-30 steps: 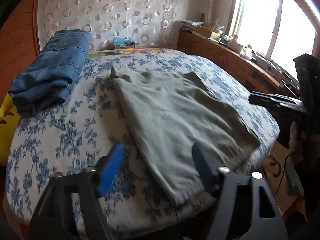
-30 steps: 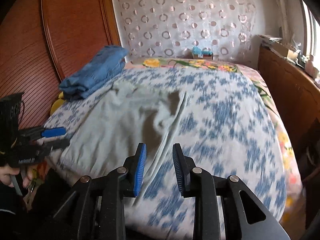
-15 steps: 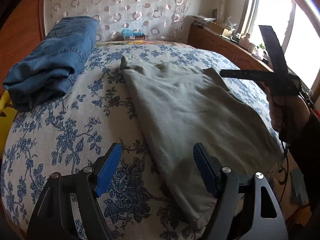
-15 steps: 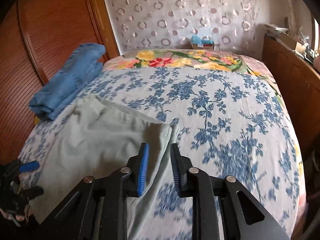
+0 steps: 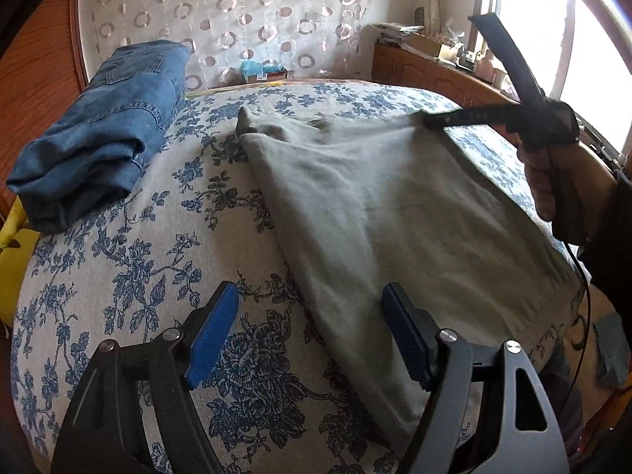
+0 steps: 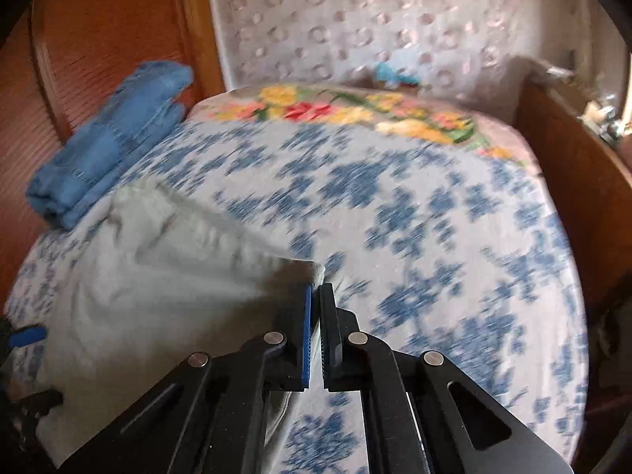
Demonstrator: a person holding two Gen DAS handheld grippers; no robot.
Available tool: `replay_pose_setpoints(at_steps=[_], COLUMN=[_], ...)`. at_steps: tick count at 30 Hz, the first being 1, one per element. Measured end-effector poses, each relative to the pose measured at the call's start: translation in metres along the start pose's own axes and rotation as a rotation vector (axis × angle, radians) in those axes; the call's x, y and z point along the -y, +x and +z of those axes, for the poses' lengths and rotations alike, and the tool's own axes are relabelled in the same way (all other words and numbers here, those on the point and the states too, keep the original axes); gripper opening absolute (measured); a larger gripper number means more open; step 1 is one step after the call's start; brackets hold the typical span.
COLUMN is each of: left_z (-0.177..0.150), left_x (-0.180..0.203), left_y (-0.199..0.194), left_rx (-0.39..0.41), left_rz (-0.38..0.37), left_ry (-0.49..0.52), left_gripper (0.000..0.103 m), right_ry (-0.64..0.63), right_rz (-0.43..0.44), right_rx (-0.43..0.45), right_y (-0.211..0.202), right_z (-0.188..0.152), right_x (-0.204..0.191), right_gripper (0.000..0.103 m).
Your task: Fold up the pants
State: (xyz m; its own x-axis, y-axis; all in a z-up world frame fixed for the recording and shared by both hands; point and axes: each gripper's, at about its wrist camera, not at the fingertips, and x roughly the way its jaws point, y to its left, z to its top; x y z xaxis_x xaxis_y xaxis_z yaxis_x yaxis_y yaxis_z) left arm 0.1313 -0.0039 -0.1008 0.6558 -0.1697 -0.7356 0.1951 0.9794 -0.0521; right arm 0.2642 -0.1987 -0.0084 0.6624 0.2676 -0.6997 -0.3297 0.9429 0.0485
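Observation:
Grey-green pants lie flat across the blue-flowered bed cover. My left gripper hangs open just above their near left edge, with one finger over the fabric and the other over the cover. In the right wrist view the jaws of my right gripper are closing tight on the far right corner of the pants, and cloth is pinched between the pads. The left wrist view shows that right gripper, held by a hand, at the same corner. The left gripper's blue pad shows at the far left.
Folded blue jeans rest on the bed's far left by a wooden panel. A wooden cabinet with clutter runs along the right under a window. A yellow object sits off the bed's left edge.
My right gripper has travelled to the far right corner of the pants and shut on it. My left gripper came slightly closer to the bed and stayed open.

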Motion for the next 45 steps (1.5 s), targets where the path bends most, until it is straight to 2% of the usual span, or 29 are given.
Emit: replay_pose_setpoints(at_steps=[7,9,12,13,19,22,27,35,40,45], left_z=[0.000,0.000,0.000,0.000,-0.002,-0.002,-0.004,-0.008,-0.012,-0.020], left_x=[0.000,0.001,0.002,0.002,0.002,0.002,0.002,0.002,0.002,0.004], left_y=[0.001,0.001,0.002,0.002,0.002,0.002,0.001,-0.001,-0.006,-0.021], left_rx=[0.000,-0.003,0.000,0.002,0.010,0.011,0.029,0.046,0.025,0.031], left_rz=[0.002,0.005,0.010,0.011,0.028,0.029,0.031,0.041,0.026,-0.021], left_ry=[0.009,0.008,0.008,0.006,-0.003,-0.005,-0.006,-0.010,-0.004,0.004], left_gripper=[0.078,0.079,0.079,0.080,0.084,0.084,0.085,0.085,0.085,0.083], right_ry=[0.018,0.028,0.009,0.002,-0.033,-0.044,-0.021,0.025,0.058,0.052], right_rz=[-0.026,-0.017,0.002,0.000,0.083,0.096,0.090,0.024,0.035,0.025], right_rx=[-0.005,-0.003,0.021,0.025,0.048,0.053,0.054,0.029,0.019,0.022], right_y=[0.002,-0.006,-0.029,-0.035,-0.081,-0.098,-0.117,-0.124,-0.126,-0.133], right_z=[0.003,0.002,-0.007,-0.010,-0.056,-0.079,-0.109,-0.145,-0.157,-0.161], right_x=[-0.005,-0.005,-0.010,-0.012,-0.029,-0.034,-0.042,-0.047,-0.048,-0.053], right_gripper=[0.005,0.012,0.017,0.024,0.041,0.045,0.046,0.046,0.046,0.046])
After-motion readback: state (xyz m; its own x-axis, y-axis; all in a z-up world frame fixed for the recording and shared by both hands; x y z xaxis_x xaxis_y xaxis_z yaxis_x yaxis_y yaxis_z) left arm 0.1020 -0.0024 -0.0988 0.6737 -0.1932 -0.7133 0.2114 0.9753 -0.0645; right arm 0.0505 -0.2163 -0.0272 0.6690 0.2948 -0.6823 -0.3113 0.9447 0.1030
